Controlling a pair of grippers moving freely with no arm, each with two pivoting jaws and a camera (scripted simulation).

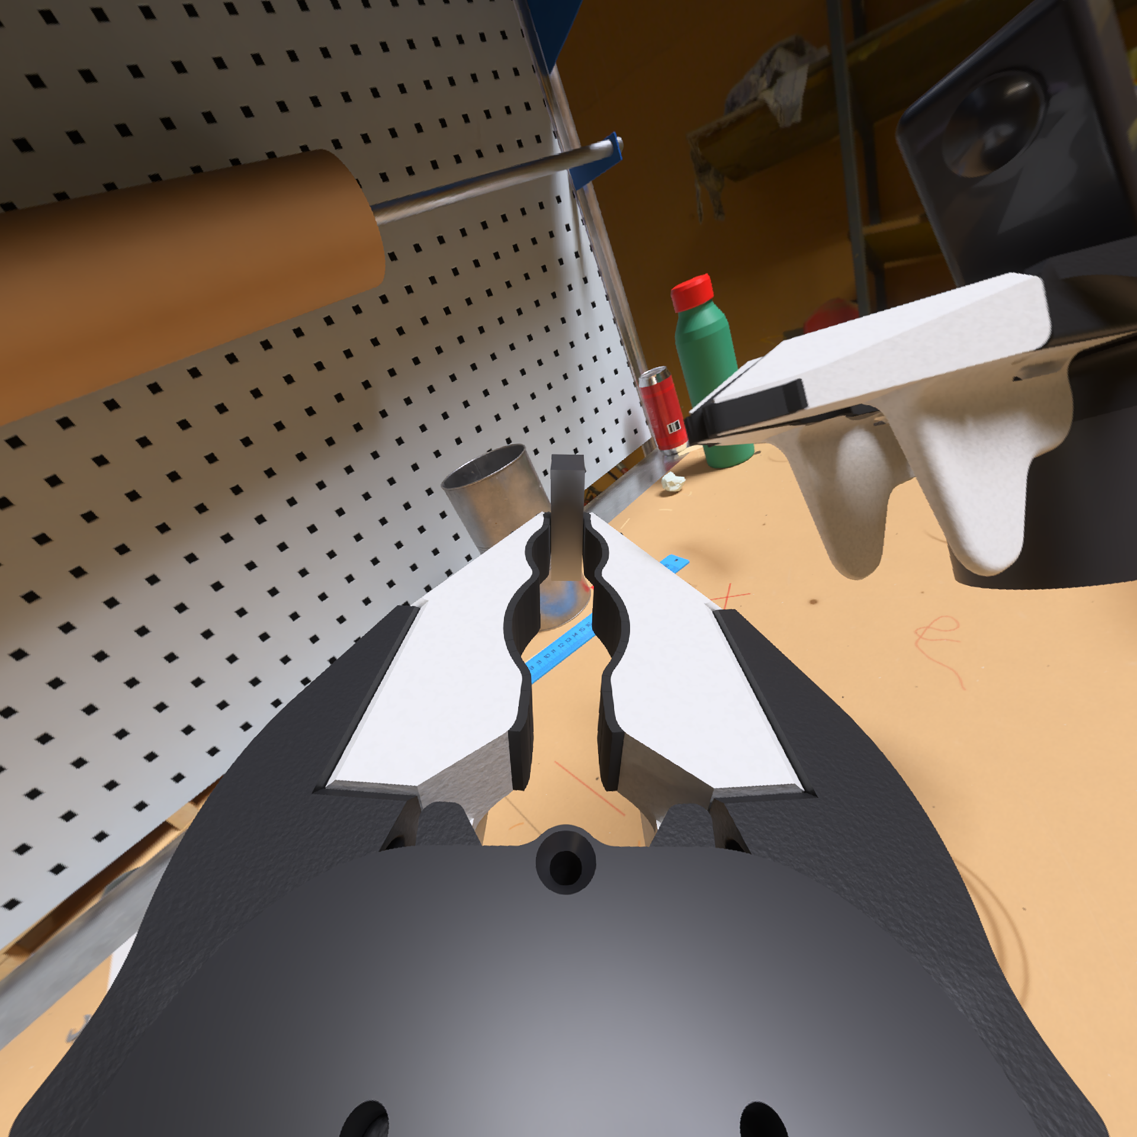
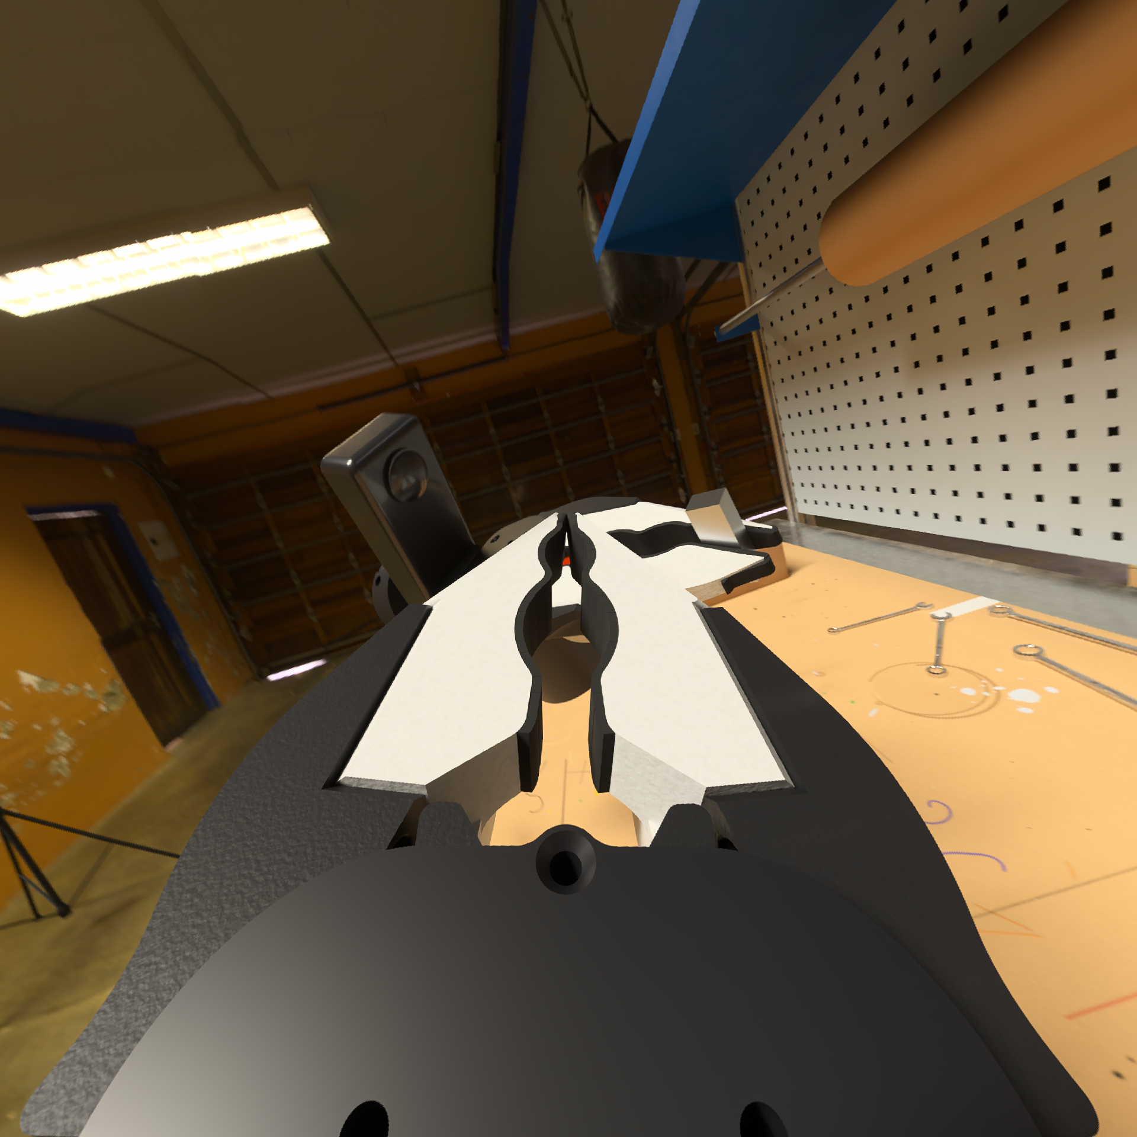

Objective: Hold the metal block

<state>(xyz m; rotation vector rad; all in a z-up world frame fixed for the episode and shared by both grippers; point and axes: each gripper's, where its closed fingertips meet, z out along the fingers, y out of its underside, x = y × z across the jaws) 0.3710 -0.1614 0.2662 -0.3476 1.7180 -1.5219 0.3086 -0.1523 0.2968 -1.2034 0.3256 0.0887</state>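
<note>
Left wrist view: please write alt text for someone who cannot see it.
The left tongs are shut on a grey metal block standing up between their tips, above a tan workbench. Behind sit a metal cup, a pegboard, a red can and a green bottle.

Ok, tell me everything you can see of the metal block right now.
The metal block is a slim, dark grey rectangular bar with a brushed, faintly reflective sheen and square-cut edges. It stands roughly upright, clamped near the tips of the left gripper, its flat top end poking out beyond the jaws. It looks lifted clear of the workbench. From the right wrist view its lit faces look pale silver. Only the jaws touch it.
</note>
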